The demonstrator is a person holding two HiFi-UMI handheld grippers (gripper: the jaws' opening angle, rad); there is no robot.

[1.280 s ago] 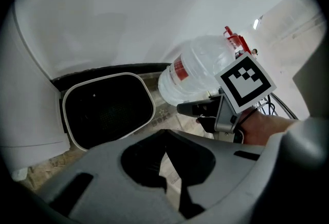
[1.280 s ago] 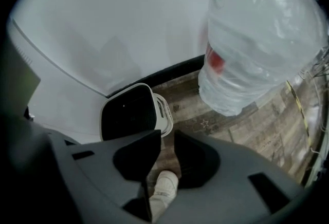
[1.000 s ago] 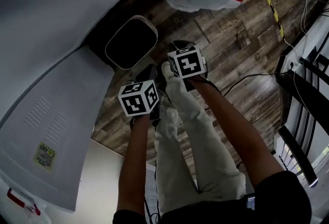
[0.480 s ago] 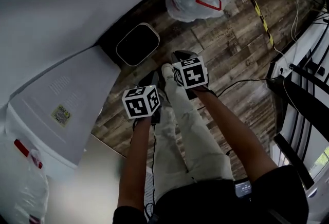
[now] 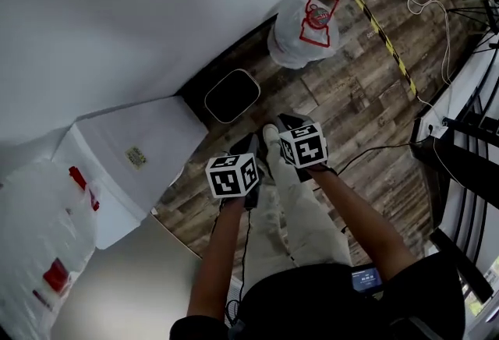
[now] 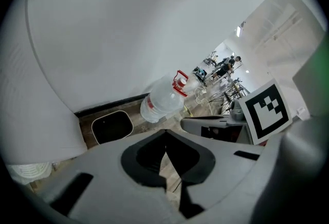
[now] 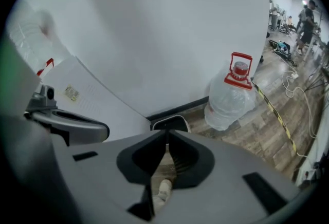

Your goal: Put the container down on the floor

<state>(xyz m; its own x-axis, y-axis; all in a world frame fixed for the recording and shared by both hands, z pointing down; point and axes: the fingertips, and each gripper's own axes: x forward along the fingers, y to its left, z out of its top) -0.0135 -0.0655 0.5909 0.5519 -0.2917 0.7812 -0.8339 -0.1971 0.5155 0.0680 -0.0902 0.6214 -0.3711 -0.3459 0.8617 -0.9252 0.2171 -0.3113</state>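
Observation:
The container (image 5: 232,95), a dark rounded bin with a cream rim, stands on the wood floor against the white wall. It also shows in the left gripper view (image 6: 109,126) and, half hidden behind the jaws, in the right gripper view (image 7: 169,123). My left gripper (image 5: 249,150) and right gripper (image 5: 287,125) hang side by side above the floor, short of the container and apart from it. In their own views the left gripper (image 6: 165,134) and the right gripper (image 7: 166,134) each have jaws that meet at the tips with nothing between them.
A big clear water bottle (image 5: 306,28) with a red handle stands right of the container. A white cabinet (image 5: 132,159) and plastic-wrapped goods (image 5: 39,237) fill the left. Yellow-black tape (image 5: 382,33), a cable (image 5: 390,147) and a dark rack (image 5: 468,167) lie to the right. The person's legs are below the grippers.
The head view has risen and pulled back, so container and bottle look smaller and more of the white cabinet and wrapped goods shows. Both grippers stay together, away from the container.

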